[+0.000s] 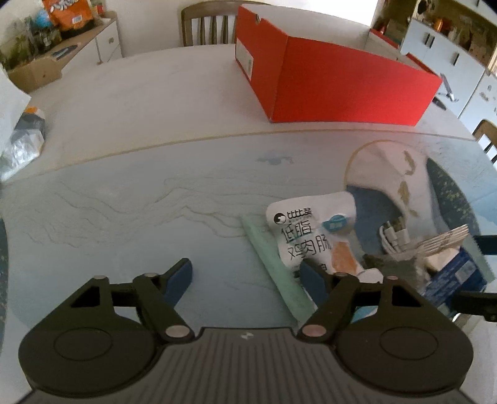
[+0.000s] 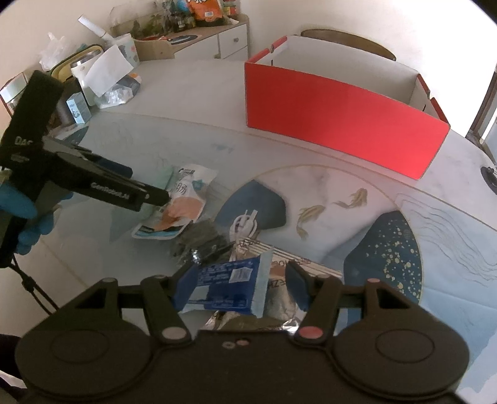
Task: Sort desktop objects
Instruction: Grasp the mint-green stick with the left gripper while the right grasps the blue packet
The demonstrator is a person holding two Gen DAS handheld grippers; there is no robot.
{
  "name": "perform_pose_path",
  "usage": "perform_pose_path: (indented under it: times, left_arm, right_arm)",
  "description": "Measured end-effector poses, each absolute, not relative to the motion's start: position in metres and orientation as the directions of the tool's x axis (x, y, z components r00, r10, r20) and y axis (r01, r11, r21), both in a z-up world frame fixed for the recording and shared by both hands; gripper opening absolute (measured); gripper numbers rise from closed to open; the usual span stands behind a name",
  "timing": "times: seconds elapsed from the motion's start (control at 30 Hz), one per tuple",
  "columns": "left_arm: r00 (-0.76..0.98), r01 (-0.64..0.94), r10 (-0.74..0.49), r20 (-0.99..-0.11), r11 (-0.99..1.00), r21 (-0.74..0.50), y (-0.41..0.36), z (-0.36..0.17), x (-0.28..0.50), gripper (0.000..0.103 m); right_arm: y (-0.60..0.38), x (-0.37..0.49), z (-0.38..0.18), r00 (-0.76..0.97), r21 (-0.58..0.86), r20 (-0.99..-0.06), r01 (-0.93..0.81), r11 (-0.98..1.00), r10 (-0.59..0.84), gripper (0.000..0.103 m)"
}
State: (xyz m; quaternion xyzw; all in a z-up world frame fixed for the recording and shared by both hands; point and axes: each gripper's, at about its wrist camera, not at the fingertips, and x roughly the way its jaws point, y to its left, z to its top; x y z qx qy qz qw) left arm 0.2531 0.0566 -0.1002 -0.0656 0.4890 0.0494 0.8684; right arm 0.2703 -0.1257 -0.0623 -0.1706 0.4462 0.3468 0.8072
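Round table (image 1: 155,102) with a pale top and a printed mat of golden fish carries everything, and the small pile of things to sort lies on the mat.

In your right wrist view, the blue packet (image 2: 226,279) sits at 6 o'clock, between the fingers of your right gripper (image 2: 242,286). These tongs stand at middle width. One pad is at the packet's edge and the other stands a little off it, so I cannot tell if they really press on it. Under the blue packet you see a crumpled silver wrapper and a striped packet (image 2: 298,262). A coiled white cable (image 2: 245,223) lies just beyond, toward 12 o'clock.

At 10 o'clock from the pile lies a white snack packet (image 2: 183,202) with an orange picture. Your left gripper (image 2: 149,195) reaches it from 9 o'clock, held by a hand in a blue glove (image 2: 18,205).

In the left wrist view, the left gripper's jaws stand wide with only bare table between them. The pad on the 3 o'clock side rests by a pale green strip (image 1: 273,264), and the snack packet partly covers that strip.

Further out, a red box (image 2: 341,124) stands open on the table at 1 o'clock, well apart from the pile. Behind it there is a wooden chair (image 1: 205,25). A white cabinet (image 2: 223,40) with snack bags on top stands at 11 o'clock.
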Motion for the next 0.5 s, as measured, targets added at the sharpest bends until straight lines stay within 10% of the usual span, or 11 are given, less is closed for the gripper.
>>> perform_pose_path:
  times: [0.33, 0.5]
  left_arm:
    - [0.531, -0.088, 0.027, -0.847, 0.996, -0.023, 0.038, -0.096, 0.254, 0.021]
    - [0.535, -0.094, 0.016, -0.845, 0.995, -0.04, 0.037, -0.095, 0.252, 0.015]
  right_arm:
    - [-0.118, 0.266, -0.07, 0.351, 0.01, -0.85, -0.734, 0.679, 0.392, 0.042]
    - [-0.116, 0.263, -0.07, 0.337, 0.018, -0.853, -0.745, 0.667, 0.399, 0.028]
